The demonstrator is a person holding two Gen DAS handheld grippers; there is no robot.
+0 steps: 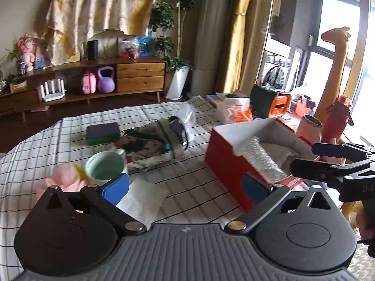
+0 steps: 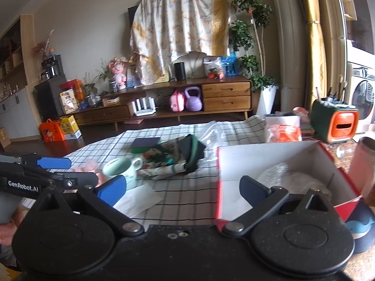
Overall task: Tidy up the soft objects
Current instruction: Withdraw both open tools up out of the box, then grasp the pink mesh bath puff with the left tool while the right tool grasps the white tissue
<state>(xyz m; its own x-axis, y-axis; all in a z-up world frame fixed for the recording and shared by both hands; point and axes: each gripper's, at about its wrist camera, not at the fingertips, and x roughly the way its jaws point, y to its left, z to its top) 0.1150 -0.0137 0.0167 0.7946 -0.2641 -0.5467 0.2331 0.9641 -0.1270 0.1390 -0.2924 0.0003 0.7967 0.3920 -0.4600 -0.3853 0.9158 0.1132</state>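
Left claw [image 1: 185, 187] gaped wide and empty above the white pad [image 1: 143, 199] — best dropped straight onto it, clear of the mug [image 1: 105, 167] just beside. Pink cloth [image 1: 62, 179] lay left of the mug, floral fabric [image 1: 152, 145] behind. From the right wrist, the right claw [image 2: 182, 190] also stood wide, holding nothing, over the red box [image 2: 269, 161] — bubble wrap [image 2: 273, 172] and cloth already inside.
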